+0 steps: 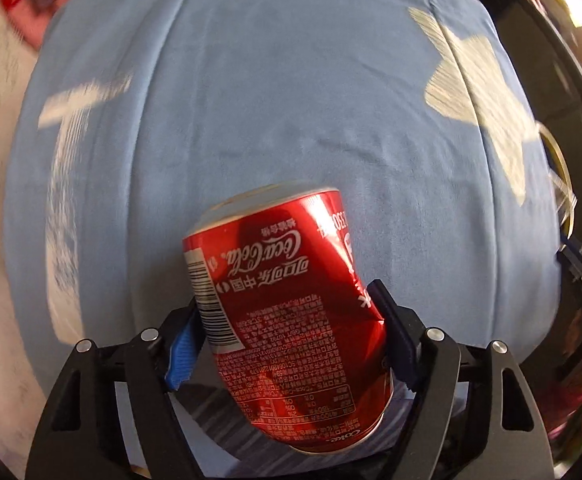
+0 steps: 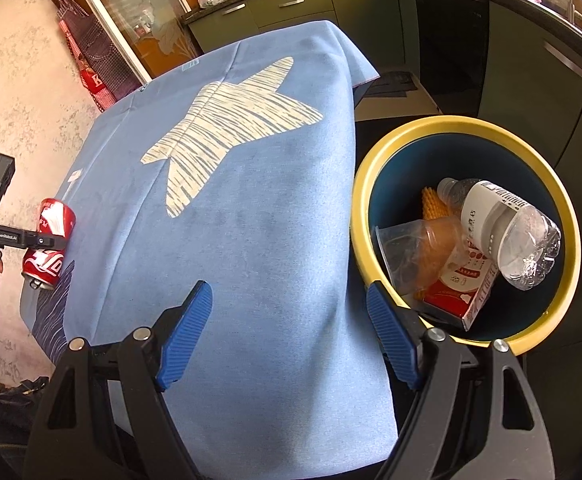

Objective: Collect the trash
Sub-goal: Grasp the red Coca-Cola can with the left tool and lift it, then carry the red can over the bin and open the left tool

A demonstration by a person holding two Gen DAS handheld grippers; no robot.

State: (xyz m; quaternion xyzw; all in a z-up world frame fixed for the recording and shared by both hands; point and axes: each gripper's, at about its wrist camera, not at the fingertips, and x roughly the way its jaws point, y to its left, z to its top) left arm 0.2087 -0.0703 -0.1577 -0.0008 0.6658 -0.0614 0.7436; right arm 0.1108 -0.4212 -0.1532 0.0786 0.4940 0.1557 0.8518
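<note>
A dented red Coca-Cola can point(image 1: 283, 304) lies on the blue star-print tablecloth point(image 1: 291, 100). My left gripper point(image 1: 287, 300) points down over it, and both pads press its sides, with a crease at the right finger point(image 1: 391, 320). In the right wrist view the same can point(image 2: 53, 220) sits at the cloth's left edge, in the left gripper point(image 2: 47, 240), whose handle a hand holds. My right gripper point(image 2: 291, 320) hovers open over the cloth point(image 2: 251, 220) with nothing between its fingers. Just to its right is a yellow-rimmed blue bin point(image 2: 371, 160).
Inside the bin lie a clear plastic bottle point(image 2: 503, 228), a red-and-white carton point(image 2: 467, 284) and a plastic bag point(image 2: 411, 252). Dark green kitchen cabinets point(image 2: 351, 4) run behind it. A red apron point(image 2: 91, 72) hangs on the pale wall at the left.
</note>
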